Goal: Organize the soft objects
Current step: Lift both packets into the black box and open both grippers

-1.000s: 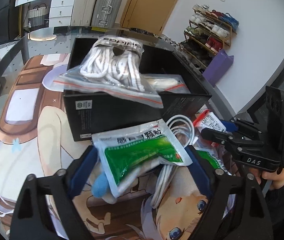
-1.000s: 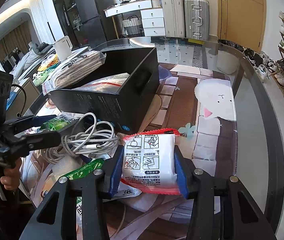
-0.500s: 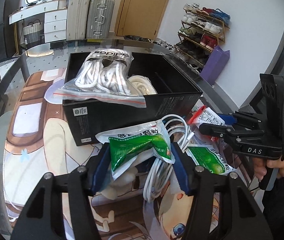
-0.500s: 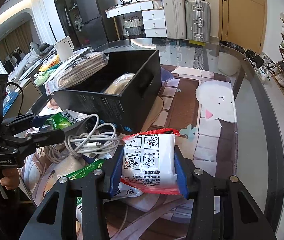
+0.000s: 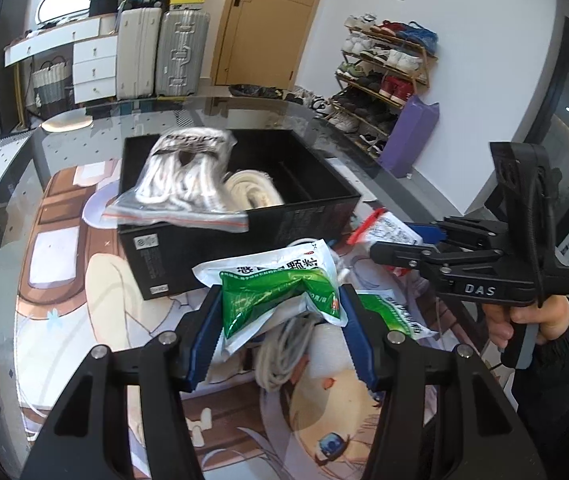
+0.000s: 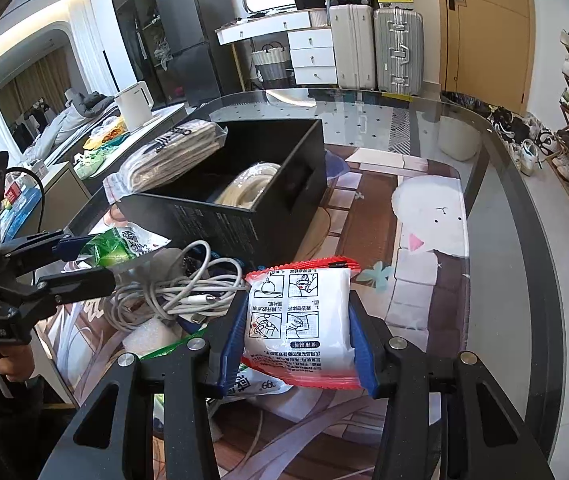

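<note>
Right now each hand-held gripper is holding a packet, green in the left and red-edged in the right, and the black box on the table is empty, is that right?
Not quite: the black box is not empty. The right wrist view shows a cream coil inside it, with a bagged bundle lying across its rim. The rest stands: the left hand-held gripper holds the green packet, and the right hand-held gripper holds the red-edged packet.

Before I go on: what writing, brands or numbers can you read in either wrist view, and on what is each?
"DAS": on the right gripper body, left wrist view.
"99": on a white packet under the red-edged white pouch.
Chinese print on the green and white sachet in the left gripper: too crumpled to read.
Bagged white cords header: blurred.
Black box labels: too small.
</note>
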Demonstrator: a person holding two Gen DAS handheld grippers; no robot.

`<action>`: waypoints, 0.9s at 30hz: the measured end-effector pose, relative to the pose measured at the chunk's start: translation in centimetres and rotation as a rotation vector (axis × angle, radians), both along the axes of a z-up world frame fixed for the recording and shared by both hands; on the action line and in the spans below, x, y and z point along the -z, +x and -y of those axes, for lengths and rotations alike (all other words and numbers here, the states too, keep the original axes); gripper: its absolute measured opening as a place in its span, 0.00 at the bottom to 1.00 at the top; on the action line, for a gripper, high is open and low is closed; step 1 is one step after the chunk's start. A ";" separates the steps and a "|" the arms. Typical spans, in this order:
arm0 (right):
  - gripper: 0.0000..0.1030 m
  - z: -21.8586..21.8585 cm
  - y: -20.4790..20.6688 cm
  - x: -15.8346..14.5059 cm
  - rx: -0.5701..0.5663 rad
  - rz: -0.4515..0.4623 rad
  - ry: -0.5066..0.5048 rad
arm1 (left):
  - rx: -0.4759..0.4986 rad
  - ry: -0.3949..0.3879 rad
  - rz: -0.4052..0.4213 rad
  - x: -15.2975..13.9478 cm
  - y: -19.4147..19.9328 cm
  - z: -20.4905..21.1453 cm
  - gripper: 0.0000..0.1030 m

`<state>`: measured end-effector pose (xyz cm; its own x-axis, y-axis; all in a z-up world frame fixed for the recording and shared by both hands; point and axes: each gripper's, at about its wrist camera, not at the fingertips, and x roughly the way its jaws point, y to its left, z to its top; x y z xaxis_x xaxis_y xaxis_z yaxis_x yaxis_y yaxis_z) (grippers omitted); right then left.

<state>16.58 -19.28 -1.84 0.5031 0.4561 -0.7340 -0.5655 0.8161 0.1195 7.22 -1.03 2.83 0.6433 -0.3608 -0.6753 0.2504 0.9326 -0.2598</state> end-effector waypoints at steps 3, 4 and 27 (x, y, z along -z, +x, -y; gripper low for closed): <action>0.46 0.1 -0.2 -0.3 -0.003 0.009 0.005 | 0.021 -0.006 0.014 -0.7 -0.3 0.6 0.54; 0.46 0.2 -0.3 -0.5 -0.001 0.013 0.006 | 0.026 -0.006 0.018 -0.8 -0.4 0.7 0.54; 0.46 0.5 -2.2 -4.1 -0.009 0.122 0.067 | -0.022 -0.012 0.161 -5.8 -2.0 -1.2 0.54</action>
